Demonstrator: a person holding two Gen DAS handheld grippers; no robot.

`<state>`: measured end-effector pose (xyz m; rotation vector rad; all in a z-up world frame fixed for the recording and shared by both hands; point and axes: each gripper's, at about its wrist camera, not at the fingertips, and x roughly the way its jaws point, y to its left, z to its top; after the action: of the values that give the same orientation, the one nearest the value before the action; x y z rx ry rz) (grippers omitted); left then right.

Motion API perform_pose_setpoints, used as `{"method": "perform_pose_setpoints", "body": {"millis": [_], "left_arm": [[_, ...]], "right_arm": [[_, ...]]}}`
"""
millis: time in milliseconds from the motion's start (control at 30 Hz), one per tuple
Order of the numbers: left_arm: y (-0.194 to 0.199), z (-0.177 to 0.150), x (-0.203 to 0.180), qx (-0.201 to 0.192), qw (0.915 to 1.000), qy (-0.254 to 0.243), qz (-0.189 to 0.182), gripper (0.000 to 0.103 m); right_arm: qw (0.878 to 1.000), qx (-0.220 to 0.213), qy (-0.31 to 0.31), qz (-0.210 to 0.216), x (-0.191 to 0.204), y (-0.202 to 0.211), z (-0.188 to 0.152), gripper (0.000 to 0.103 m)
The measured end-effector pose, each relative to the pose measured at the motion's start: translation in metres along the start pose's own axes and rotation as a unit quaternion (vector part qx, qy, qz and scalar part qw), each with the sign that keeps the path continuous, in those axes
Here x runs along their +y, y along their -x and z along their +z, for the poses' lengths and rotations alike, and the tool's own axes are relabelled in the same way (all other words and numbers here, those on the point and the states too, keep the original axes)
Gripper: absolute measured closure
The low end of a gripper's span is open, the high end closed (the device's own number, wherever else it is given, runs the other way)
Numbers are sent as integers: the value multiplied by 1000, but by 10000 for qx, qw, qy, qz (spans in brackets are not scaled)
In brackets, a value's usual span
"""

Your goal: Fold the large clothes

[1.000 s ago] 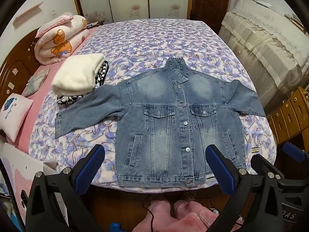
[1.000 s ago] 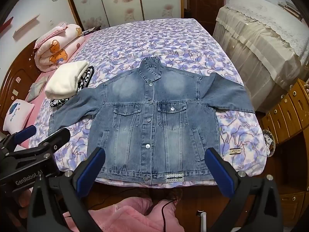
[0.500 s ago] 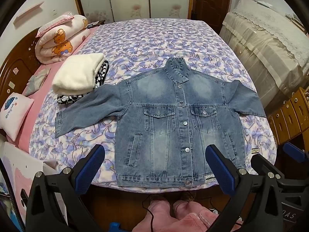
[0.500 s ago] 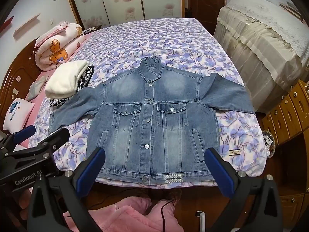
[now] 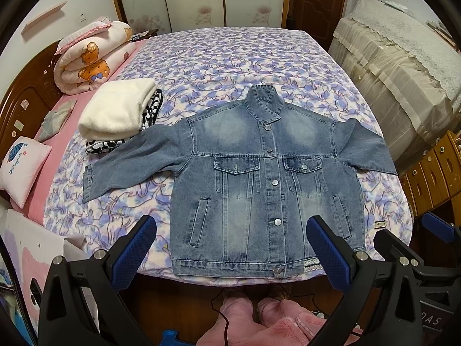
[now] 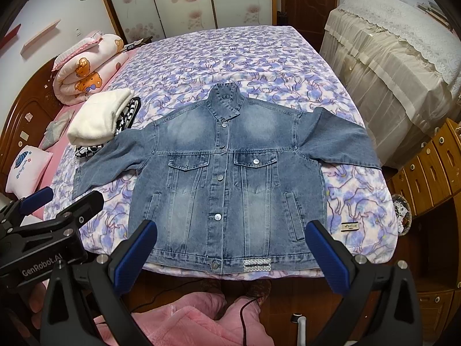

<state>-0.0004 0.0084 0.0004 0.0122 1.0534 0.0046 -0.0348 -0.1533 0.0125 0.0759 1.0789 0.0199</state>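
A blue denim jacket lies flat and buttoned, front up, on the near end of the bed, both sleeves spread out; it also shows in the right wrist view. My left gripper is open and empty, held above the jacket's hem at the bed's near edge. My right gripper is open and empty, also above the hem. The left gripper's body shows at the left of the right wrist view.
The bed has a purple patterned cover. A folded white garment on a black-and-white one lies by the jacket's left sleeve. A rolled quilt and pillow lie left. A covered cabinet and wooden drawers stand right.
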Motion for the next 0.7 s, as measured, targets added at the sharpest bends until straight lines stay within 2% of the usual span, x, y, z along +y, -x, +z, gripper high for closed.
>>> {"method": "perform_pose_setpoints", "body": {"millis": [300,700], "left_arm": [[4,-5,6,-21,10000,29,40,0],[8,-6,-25,-37,9994,210,263,0]], "right_arm": [[10000,-3,12,27,-6,-1,2,0],[9998,-57,141,100,-7,6,7,0]]}}
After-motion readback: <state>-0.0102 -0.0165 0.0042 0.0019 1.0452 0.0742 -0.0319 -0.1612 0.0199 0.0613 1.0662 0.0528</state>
